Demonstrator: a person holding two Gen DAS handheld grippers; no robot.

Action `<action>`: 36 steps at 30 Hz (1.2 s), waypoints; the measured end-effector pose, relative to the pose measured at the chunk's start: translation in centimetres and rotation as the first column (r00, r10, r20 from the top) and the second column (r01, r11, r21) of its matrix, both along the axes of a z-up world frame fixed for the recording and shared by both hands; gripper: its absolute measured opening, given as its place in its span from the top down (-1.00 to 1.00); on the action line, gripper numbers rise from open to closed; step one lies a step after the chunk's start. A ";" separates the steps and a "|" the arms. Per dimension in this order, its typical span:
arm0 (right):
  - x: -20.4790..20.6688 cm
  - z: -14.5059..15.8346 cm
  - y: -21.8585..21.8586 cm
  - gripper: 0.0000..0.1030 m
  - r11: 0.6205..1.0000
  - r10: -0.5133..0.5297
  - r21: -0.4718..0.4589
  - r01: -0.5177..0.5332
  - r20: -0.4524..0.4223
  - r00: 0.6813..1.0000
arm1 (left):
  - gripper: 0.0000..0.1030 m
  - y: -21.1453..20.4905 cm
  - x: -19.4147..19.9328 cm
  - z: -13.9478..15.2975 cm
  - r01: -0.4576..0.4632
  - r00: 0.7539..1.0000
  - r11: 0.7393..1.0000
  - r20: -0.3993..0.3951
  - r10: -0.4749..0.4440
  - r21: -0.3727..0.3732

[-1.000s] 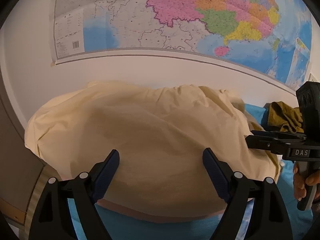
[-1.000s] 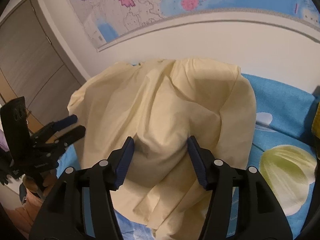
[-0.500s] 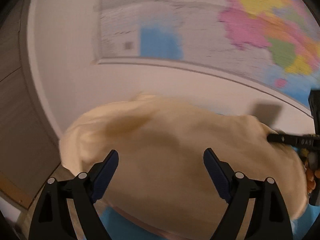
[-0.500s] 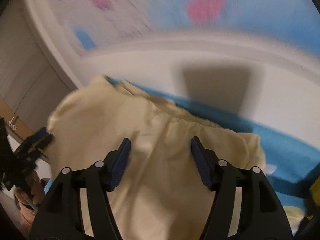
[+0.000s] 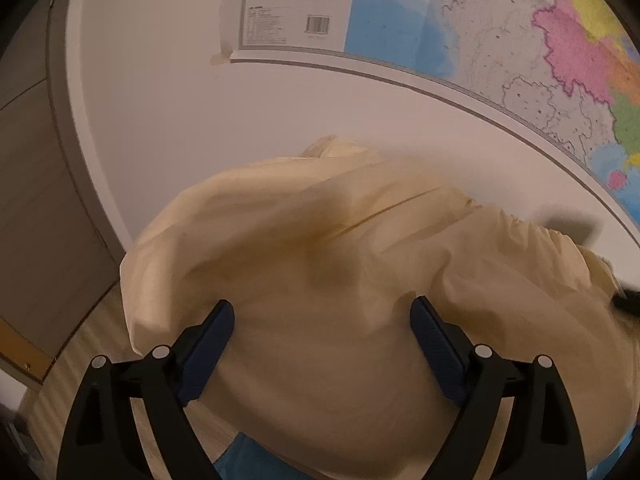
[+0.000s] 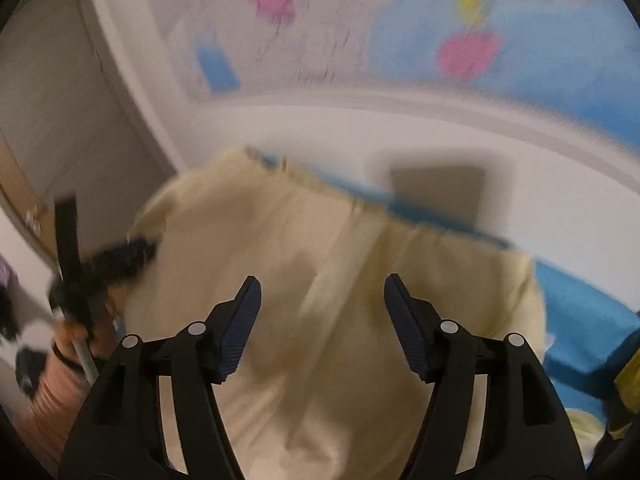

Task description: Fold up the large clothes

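Observation:
A large cream-yellow garment (image 5: 340, 280) lies spread and rumpled over a bed with a blue sheet (image 6: 580, 308), close to the wall. My left gripper (image 5: 322, 308) hovers over the garment's left part, open, with nothing pinched; the cloth shows below the gap. In the right wrist view the garment (image 6: 340, 280) fills the middle, blurred by motion. My right gripper (image 6: 323, 284) is above it with its jaws opening and nothing pressed between the pads. The left gripper (image 6: 132, 250) appears there as a dark blur at the garment's left edge.
A big coloured wall map (image 5: 500, 40) hangs above the bed. A grey-brown door (image 5: 36, 200) and pale wood floor (image 5: 92, 336) lie to the left. A person's hand (image 6: 64, 360) holds the left tool. An olive cloth (image 6: 628, 372) sits at the right edge.
Both views have swung left toward the door, and the left gripper has rolled. The garment looks flatter and more spread than a second ago. The right jaws stand slightly wider.

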State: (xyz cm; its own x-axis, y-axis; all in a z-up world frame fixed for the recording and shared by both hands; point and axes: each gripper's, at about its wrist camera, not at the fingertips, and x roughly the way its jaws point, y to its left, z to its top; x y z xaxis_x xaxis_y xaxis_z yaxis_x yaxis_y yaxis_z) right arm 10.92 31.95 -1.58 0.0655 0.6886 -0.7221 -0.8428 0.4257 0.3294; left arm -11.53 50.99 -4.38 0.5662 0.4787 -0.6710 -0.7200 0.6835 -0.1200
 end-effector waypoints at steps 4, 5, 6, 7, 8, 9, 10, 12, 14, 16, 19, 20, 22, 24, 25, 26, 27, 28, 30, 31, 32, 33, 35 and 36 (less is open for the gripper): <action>0.0 -0.9 -0.8 -0.26 0.999 -0.031 -0.015 0.031 -0.030 0.999 | -0.66 -1.8 -0.2 1.1 -0.004 1.000 1.000 0.013 0.004 0.031; -0.2 -0.4 -1.0 -0.27 0.999 -0.040 -0.003 0.040 -0.025 0.999 | -0.66 -2.6 -0.4 1.6 -0.003 1.000 0.999 0.021 0.003 0.044; -0.5 0.5 -1.7 -0.27 0.999 -0.046 0.021 0.046 -0.007 0.999 | -0.66 -3.2 -0.2 1.9 0.009 1.000 0.999 0.030 -0.010 0.054; -0.8 1.2 -2.0 -0.27 0.999 -0.042 0.034 0.042 0.004 0.999 | -0.66 -4.2 -0.3 2.4 0.028 0.999 0.998 0.041 -0.030 0.065; -1.3 1.9 -2.5 -0.27 0.998 -0.039 0.047 0.038 0.017 0.999 | -0.66 -5.0 -0.3 2.8 0.038 0.998 0.996 0.050 -0.041 0.075; -1.9 2.7 -3.1 -0.28 0.997 -0.038 0.063 0.035 0.038 0.999 | -0.68 -6.1 -0.4 3.3 0.052 0.996 0.994 0.061 -0.058 0.092; -2.6 3.5 -3.9 -0.33 0.996 -0.034 0.090 0.028 0.065 0.997 | -0.69 -7.1 -0.3 3.7 0.067 0.996 0.992 0.055 -0.073 0.105; -3.6 4.4 -5.1 -0.33 0.993 -0.030 0.117 0.019 0.088 0.996 | -0.71 -9.0 -0.2 4.2 0.091 0.993 0.989 0.062 -0.098 0.118; -4.8 4.9 -6.2 -0.33 0.990 -0.012 0.140 -0.003 0.105 0.994 | -0.75 -10.7 0.5 4.7 0.129 0.988 0.984 0.073 -0.139 0.126; -6.5 5.2 -7.3 -0.33 0.989 0.007 0.147 -0.029 0.147 0.989 | -0.76 -12.6 0.9 4.8 0.169 0.980 0.977 0.083 -0.180 0.131; -8.1 4.7 -7.0 -0.33 0.989 0.049 0.128 -0.071 0.169 0.984 | -0.77 -14.9 1.6 4.3 0.215 0.971 0.966 0.073 -0.227 0.144; -8.2 4.2 -6.7 -0.32 0.991 0.057 0.111 -0.076 0.160 0.985 | -0.77 -15.6 2.0 3.9 0.235 0.968 0.960 0.058 -0.246 0.153; -8.1 2.6 -6.1 -0.32 0.996 0.062 0.060 -0.071 0.139 0.988 | -0.77 -16.1 2.6 3.0 0.248 0.967 0.956 0.027 -0.255 0.160; -8.1 1.8 -5.9 -0.33 0.997 0.054 0.053 -0.061 0.136 0.989 | -0.77 -16.0 3.4 1.8 0.257 0.966 0.956 -0.004 -0.259 0.139; -8.2 1.9 -5.9 -0.34 0.996 0.051 0.061 -0.059 0.138 0.989 | -0.76 -16.0 3.7 1.4 0.250 0.968 0.958 -0.017 -0.250 0.138; -8.1 2.0 -6.0 -0.34 0.996 0.049 0.066 -0.058 0.139 0.989 | -0.76 -16.3 3.5 1.2 0.247 0.969 0.958 -0.023 -0.246 0.144; -8.2 2.1 -6.1 -0.34 0.996 0.045 0.070 -0.055 0.136 0.990 | -0.76 -16.4 3.4 1.3 0.245 0.970 0.957 -0.027 -0.243 0.154; -8.1 2.2 -6.2 -0.34 0.996 0.041 0.074 -0.051 0.131 0.991 | -0.76 -16.5 3.3 1.3 0.242 0.970 0.958 -0.024 -0.241 0.152; -8.0 2.4 -6.4 -0.34 0.996 0.032 0.084 -0.043 0.125 0.992 | -0.76 -16.6 3.0 1.7 0.244 0.969 0.960 -0.004 -0.246 0.134; -8.2 2.7 -6.7 -0.35 0.995 0.030 0.094 -0.042 0.123 0.992 | -0.76 -16.7 2.9 1.8 0.244 0.969 0.961 -0.001 -0.246 0.132; -8.3 2.9 -7.0 -0.36 0.994 0.025 0.103 -0.038 0.124 0.992 | -0.76 -16.8 2.8 2.0 0.239 0.970 0.962 -0.001 -0.242 0.135; -8.4 3.0 -7.2 -0.37 0.994 0.019 0.107 -0.033 0.125 0.992 | -0.77 -17.0 2.6 2.1 0.240 0.970 0.961 0.001 -0.242 0.137; -8.6 3.2 -7.8 -0.43 0.992 0.017 0.120 -0.032 0.121 0.992 | -0.79 -17.5 2.5 2.3 0.241 0.970 0.961 0.002 -0.243 0.138; -8.8 3.3 -8.1 -0.44 0.992 0.012 0.126 -0.027 0.121 0.993 | -0.81 -17.7 2.3 2.3 0.238 0.971 0.961 0.001 -0.240 0.143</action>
